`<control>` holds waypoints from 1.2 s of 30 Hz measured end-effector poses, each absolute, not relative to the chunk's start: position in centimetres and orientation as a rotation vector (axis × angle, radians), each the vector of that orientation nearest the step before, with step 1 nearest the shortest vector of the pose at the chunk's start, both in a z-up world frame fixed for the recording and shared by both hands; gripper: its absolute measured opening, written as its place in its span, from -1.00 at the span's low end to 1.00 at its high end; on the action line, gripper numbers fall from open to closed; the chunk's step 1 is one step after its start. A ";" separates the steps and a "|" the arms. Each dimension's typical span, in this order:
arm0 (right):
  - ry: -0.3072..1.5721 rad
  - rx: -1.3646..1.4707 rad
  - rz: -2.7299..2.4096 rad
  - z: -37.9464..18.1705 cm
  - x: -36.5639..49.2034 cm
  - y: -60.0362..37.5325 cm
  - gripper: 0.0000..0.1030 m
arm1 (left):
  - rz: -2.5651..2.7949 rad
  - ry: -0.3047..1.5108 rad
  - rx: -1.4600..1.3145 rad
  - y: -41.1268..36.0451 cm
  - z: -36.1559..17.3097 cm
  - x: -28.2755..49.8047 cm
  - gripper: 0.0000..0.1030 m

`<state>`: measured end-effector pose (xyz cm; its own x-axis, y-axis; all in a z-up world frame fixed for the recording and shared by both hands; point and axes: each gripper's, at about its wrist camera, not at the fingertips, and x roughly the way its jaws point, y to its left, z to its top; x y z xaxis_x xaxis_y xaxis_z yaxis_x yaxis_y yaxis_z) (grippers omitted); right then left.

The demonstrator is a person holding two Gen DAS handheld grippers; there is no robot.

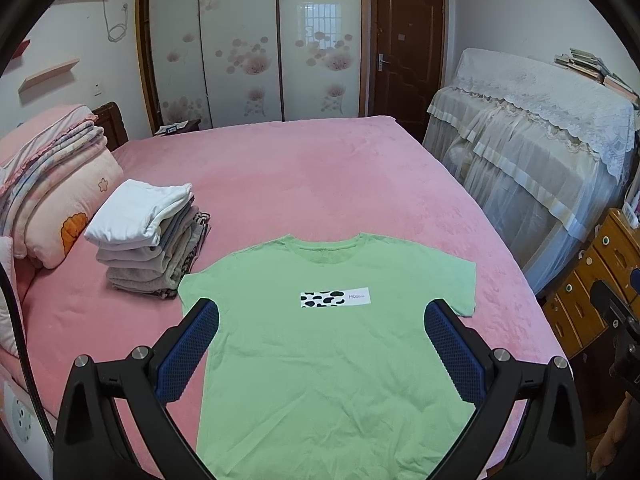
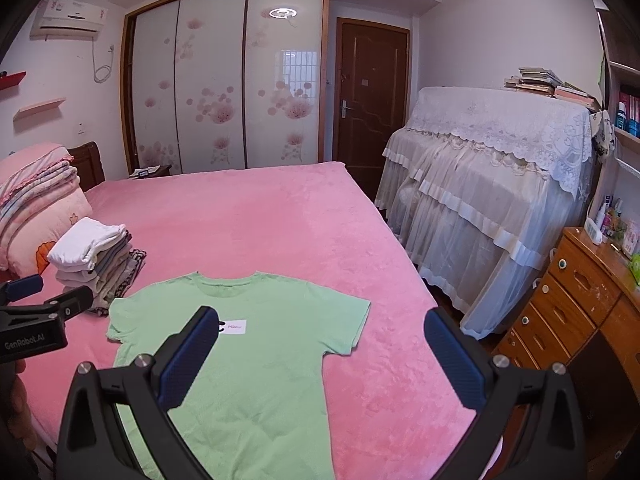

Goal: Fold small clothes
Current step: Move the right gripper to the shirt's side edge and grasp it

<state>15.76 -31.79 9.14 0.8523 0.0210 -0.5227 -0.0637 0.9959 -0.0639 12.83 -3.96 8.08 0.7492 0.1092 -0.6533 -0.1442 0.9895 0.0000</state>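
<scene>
Pink bed [image 1: 320,168], green shirt [image 1: 328,344] flat near its front edge.
Both grippers, left [image 1: 322,316] and right [image 2: 322,324], hover with jaws apart; folded stack [image 1: 148,236] beside the shirt's left sleeve.

One green T-shirt [image 1: 332,344], one folded stack [image 1: 148,236], two claws [image 1: 322,312].

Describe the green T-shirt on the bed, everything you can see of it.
The green T-shirt is light green, short-sleeved, round-necked, seemingly soft knit. A white chest label bears black cow-like patches and small lettering. It lies flat, front up, unfolded, sleeves spread, collar pointing away from the cameras, faintly wrinkled, on the pink bedspread. Its left sleeve reaches the pile of folded clothes. The left gripper and right gripper hover open above; neither holds it.
</scene>
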 end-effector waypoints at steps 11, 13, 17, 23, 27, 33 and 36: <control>0.612 -0.052 -0.037 6.0 24.4 -34.7 1.00 | 0.134 0.718 -0.018 -6.6 4.6 21.2 0.99; 0.632 -0.045 -0.051 4.9 26.1 -35.3 1.00 | 0.131 0.725 -0.013 -7.0 3.3 22.9 0.99; 0.691 -0.037 -0.082 1.9 30.0 -36.6 0.99 | 0.121 0.745 -0.009 -8.0 0.0 26.7 0.99; 0.828 -0.035 -0.086 -4.0 35.3 -38.2 0.54 | 0.101 0.791 -0.039 -9.0 -5.5 31.7 0.99; 0.911 -0.015 -0.065 -8.5 38.4 -39.6 0.54 | 0.091 0.822 -0.061 -9.7 -9.1 34.0 0.99; 1.036 0.059 -0.017 -14.8 42.8 -42.0 0.29 | 0.085 0.868 -0.088 -11.2 -13.7 36.6 0.99; 1.098 0.085 0.005 -17.2 44.6 -42.5 0.16 | 0.094 0.890 -0.082 -12.2 -15.4 37.4 0.98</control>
